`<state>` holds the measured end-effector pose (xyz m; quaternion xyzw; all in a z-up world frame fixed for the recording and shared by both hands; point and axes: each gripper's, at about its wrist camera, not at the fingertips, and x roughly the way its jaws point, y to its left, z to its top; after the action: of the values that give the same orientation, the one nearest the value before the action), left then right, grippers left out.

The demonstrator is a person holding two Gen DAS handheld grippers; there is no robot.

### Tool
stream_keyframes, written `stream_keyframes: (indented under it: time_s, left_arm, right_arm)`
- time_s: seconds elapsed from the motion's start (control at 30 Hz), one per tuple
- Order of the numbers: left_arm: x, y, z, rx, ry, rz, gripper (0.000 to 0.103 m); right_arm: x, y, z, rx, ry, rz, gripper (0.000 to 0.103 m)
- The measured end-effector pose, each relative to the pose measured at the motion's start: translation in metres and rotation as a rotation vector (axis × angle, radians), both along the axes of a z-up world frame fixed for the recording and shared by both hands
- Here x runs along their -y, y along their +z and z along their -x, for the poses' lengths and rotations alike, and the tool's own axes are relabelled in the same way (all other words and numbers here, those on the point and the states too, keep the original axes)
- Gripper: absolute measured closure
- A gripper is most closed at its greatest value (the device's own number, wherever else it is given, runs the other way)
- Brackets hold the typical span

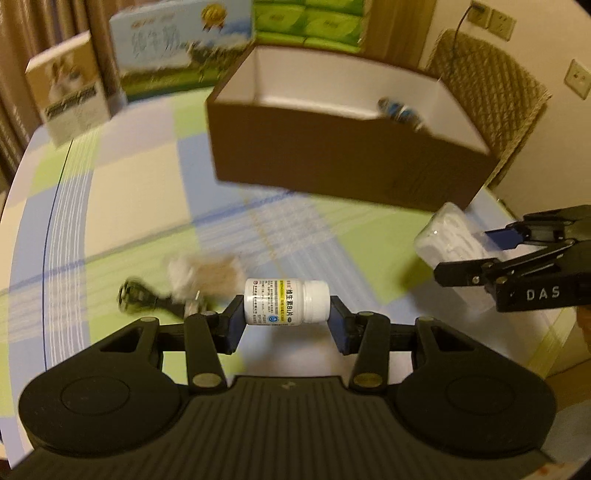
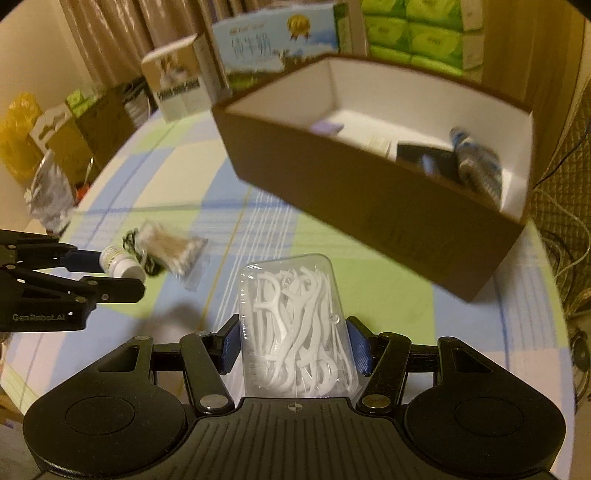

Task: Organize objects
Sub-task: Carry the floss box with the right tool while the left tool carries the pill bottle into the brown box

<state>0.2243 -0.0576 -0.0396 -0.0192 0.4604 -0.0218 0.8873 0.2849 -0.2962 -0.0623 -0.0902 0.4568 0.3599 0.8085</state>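
Note:
My left gripper (image 1: 286, 317) is shut on a white pill bottle (image 1: 286, 301), held sideways above the table, cap to the right. The same bottle (image 2: 120, 264) shows in the right wrist view at far left. My right gripper (image 2: 295, 343) is shut on a clear case of white floss picks (image 2: 297, 328), lifted over the cloth. That case (image 1: 448, 240) appears at right in the left wrist view. Ahead stands an open brown box (image 1: 343, 155) with a white inside (image 2: 369, 188); a blue-white tube (image 2: 476, 162) and other items lie in it.
A bag of cotton swabs (image 2: 171, 249) and a black cord (image 1: 147, 297) lie on the checked tablecloth (image 1: 147, 192) at left. Behind the brown box stand a milk carton (image 1: 181, 44), a small box with a rabbit picture (image 1: 70, 96) and green tissue packs (image 2: 417, 33). A woven chair back (image 1: 491, 92) stands at right.

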Motion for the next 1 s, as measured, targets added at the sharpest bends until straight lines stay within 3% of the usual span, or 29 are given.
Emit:
stream_keyframes:
  time_s: [0.37, 1.0]
  left_arm:
    - [0.027, 0.037, -0.054, 0.114, -0.05, -0.007, 0.061]
    - [0.046, 0.053, -0.127, 0.18, -0.084, -0.027, 0.061]
  right_arm:
    - [0.017, 0.045, -0.038, 0.104, -0.028, -0.067, 0.047]
    - [0.029, 0.062, -0.102, 0.168, -0.068, -0.101, 0.047]
